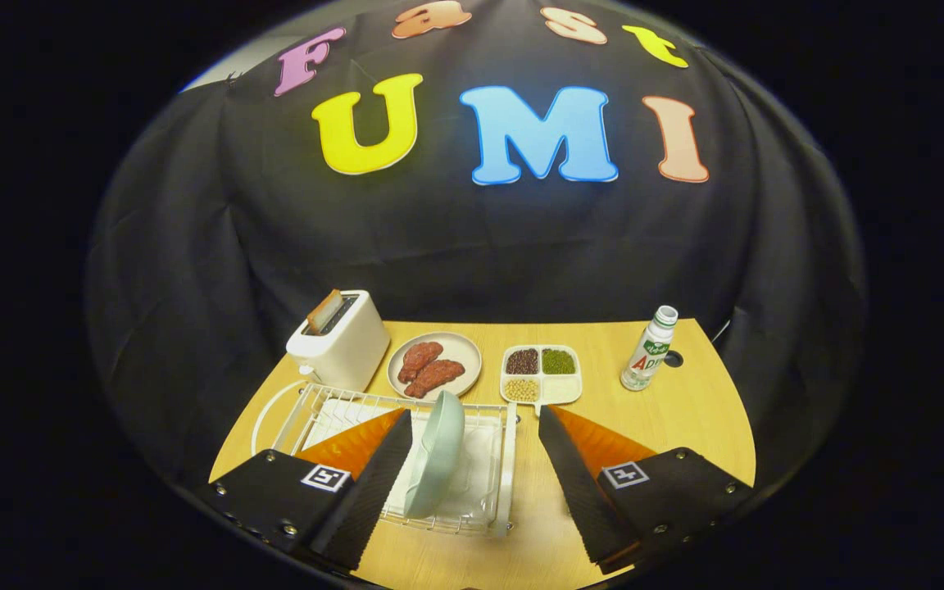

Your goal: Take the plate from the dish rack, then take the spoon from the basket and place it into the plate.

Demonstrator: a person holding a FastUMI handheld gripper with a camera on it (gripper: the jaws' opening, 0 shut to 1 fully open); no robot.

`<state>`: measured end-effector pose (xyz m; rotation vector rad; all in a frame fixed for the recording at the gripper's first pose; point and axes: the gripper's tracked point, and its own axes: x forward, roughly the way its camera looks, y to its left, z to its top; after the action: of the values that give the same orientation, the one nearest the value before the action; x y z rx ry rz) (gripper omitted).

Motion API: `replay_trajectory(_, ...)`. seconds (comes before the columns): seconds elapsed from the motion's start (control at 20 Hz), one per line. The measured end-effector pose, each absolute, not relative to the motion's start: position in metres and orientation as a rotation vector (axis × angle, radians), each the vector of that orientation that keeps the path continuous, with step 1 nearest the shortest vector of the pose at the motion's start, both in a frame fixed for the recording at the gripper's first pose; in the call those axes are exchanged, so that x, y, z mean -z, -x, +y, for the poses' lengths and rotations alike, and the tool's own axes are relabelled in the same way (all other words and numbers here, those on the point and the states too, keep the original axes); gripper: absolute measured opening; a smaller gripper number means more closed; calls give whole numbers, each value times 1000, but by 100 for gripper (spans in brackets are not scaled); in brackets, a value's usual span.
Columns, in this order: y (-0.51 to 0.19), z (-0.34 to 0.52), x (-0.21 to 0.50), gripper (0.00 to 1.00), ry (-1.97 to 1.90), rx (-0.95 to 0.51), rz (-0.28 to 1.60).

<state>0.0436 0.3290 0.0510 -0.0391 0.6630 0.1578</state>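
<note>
A pale green plate stands on edge in the white wire dish rack, which rests on the wooden table. My gripper is open, wide apart, hovering over the rack. The plate sits between the fingers, closer to the left finger than to the right finger. Neither finger touches the plate. The left finger covers part of the rack's left side.
Beyond the rack stand a white toaster with a slice in it, a plate of sausages, a divided tray of beans and a bottle. Bare table lies right of the rack.
</note>
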Motion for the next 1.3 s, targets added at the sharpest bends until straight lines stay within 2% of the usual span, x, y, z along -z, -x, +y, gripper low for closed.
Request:
replay_trajectory(0.05, -46, 331, -43, 92, 43, -151, 693)
replay_trajectory(0.5, -48, 346, 5, 91, 54, -84, 911)
replay_trajectory(0.65, -48, 343, 14, 91, 92, -21, 965)
replay_trajectory(0.75, -50, 348, 22, 81, 101, 7, 993)
replay_trajectory(0.8, -51, 345, 28, 81, 121, 43, 1013)
replay_trajectory(1.05, -53, 341, 38, 44, 149, 143, 1043)
replay_trajectory(1.1, -52, 343, 41, 41, 135, 154, 1048)
replay_trajectory(1.15, -49, 345, 42, 22, 127, 173, 1065)
replay_trajectory(1.2, -51, 344, 46, 22, 135, 188, 1066)
replay_trajectory(1.3, -50, 335, 44, 15, 185, 231, 1070)
